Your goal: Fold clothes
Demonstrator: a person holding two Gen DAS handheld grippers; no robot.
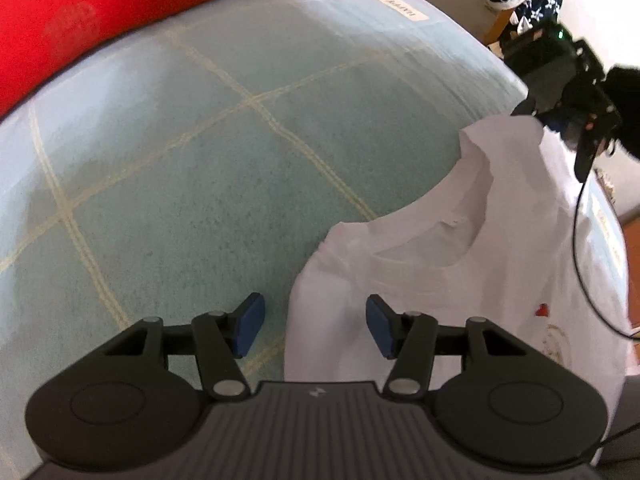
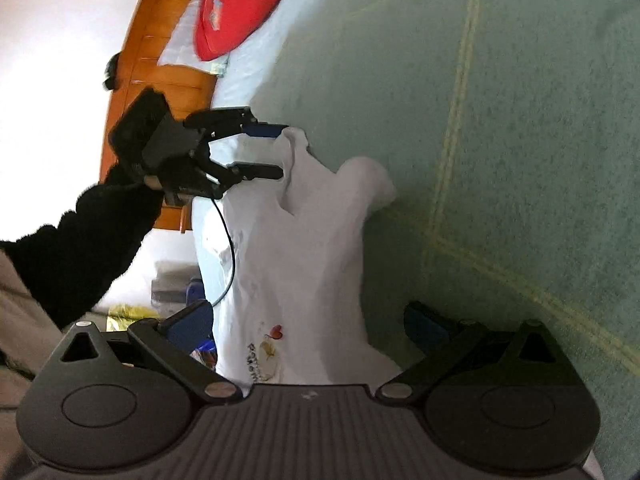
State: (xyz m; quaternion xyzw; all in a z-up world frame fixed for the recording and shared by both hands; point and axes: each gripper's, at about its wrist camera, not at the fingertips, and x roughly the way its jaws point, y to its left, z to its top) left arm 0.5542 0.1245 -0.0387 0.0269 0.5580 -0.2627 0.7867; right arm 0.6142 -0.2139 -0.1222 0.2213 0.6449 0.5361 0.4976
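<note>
Blue-padded left tongs [image 1: 312, 326] stand half open, straddling the near edge of the white cotton T-shirt [image 1: 460, 280] without pressing it. My right tongs [image 2: 308, 326] gape wide over its printed chest, holding nothing. The shirt lies rumpled along the side edge of the pale green quilted bed [image 1: 200, 160], one shoulder peaked up. I judge it light, limp and slippery: best pinched at both shoulder seams beside the collar.
</note>
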